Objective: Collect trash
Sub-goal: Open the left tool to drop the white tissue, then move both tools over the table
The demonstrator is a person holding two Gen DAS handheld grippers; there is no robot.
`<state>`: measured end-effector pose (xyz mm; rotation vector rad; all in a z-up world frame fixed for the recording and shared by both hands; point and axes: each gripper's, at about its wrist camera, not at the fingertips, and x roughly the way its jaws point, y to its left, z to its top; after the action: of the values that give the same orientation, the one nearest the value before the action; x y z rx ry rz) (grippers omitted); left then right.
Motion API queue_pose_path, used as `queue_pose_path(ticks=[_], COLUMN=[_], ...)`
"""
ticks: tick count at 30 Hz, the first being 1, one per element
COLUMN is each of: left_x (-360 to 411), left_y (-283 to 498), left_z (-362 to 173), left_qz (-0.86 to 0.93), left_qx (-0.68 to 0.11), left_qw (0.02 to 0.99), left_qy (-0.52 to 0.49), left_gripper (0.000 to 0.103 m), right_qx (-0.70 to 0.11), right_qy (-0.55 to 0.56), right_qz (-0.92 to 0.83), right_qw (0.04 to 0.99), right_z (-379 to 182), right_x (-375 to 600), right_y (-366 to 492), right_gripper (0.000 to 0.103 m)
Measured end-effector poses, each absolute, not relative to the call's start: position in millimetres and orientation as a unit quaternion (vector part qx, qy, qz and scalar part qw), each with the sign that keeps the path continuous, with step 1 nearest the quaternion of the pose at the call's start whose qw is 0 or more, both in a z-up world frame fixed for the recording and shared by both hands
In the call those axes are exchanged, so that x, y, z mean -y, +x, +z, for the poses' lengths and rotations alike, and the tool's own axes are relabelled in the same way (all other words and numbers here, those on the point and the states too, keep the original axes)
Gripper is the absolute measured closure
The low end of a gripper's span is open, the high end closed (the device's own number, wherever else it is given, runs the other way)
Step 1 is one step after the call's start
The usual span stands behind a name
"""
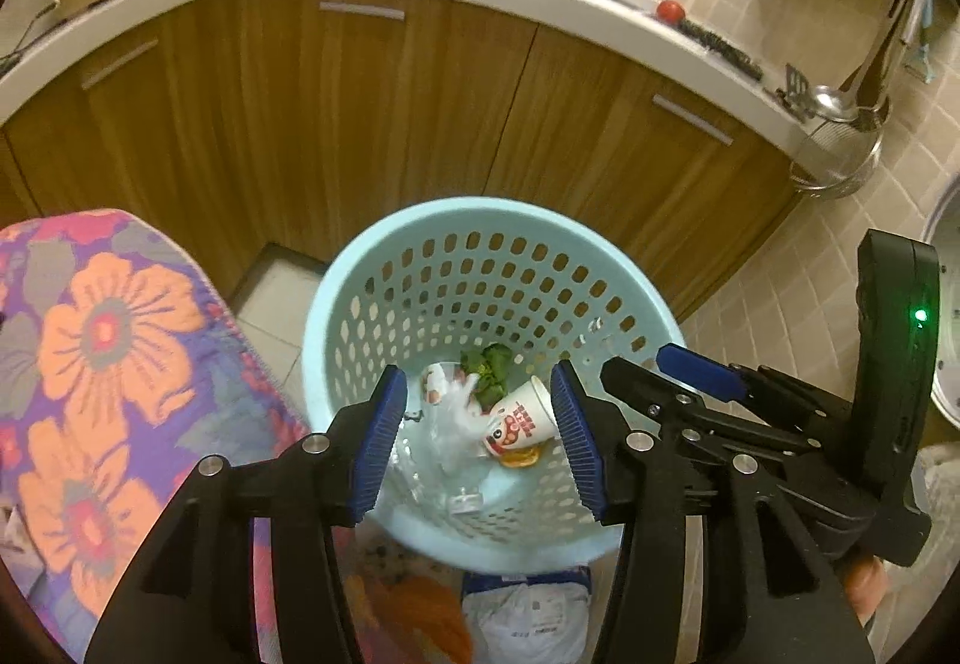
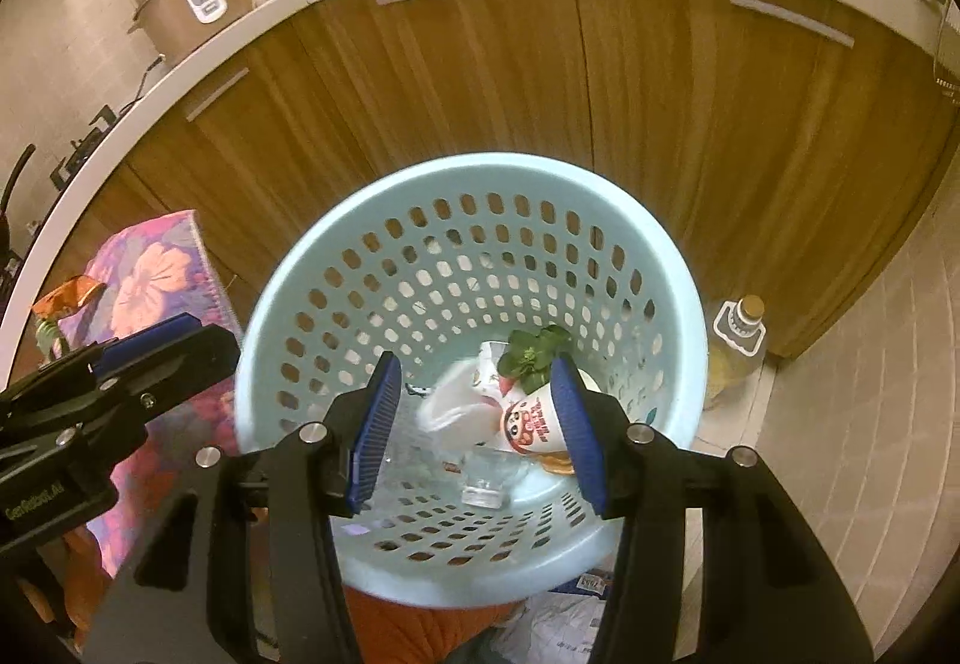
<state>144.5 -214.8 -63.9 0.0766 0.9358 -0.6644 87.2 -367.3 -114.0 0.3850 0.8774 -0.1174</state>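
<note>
A light blue perforated basket (image 1: 456,211) (image 2: 480,169) stands on the floor before the cabinets. In it lie a white paper cup with red print (image 1: 519,418) (image 2: 534,418), green leaves (image 1: 489,364) (image 2: 534,355), a clear plastic bag (image 1: 450,424) (image 2: 456,412) and an orange peel (image 1: 522,460). My left gripper (image 1: 477,373) (image 2: 180,352) hovers above the basket, open, nothing between its blue pads. My right gripper (image 2: 475,364) (image 1: 660,373) hangs beside it over the basket's right side, also open and holding nothing.
A flowered cloth (image 1: 108,364) (image 2: 150,274) covers something left of the basket. A white packet (image 1: 528,622) and an orange bag (image 1: 420,616) lie on the floor in front. An oil bottle (image 2: 735,352) stands right of the basket. Wooden cabinets (image 1: 360,123) close the back.
</note>
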Motion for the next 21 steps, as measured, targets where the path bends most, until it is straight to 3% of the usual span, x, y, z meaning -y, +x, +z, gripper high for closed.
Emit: queue_pose_path(ticks=[18,21], left_x=[86.4,52.4], left_y=[56.0,43.9], left_z=[25.9,35.9], left_qz=[-0.282,-0.258], left_qx=[-0.332,-0.318], left_qw=[0.900,0.912], left_qy=[-0.008,-0.016], left_gripper=[0.038,0.035], right_qx=[-0.345,-0.334], right_qy=[0.106,0.085], right_qz=[0.019,0.045], right_qw=[0.932,0.938], right_z=[-11.5,-1.4], right_x=[248.3,217.1], right_y=[47.0,46.2], right_gripper=[0.055,0.051])
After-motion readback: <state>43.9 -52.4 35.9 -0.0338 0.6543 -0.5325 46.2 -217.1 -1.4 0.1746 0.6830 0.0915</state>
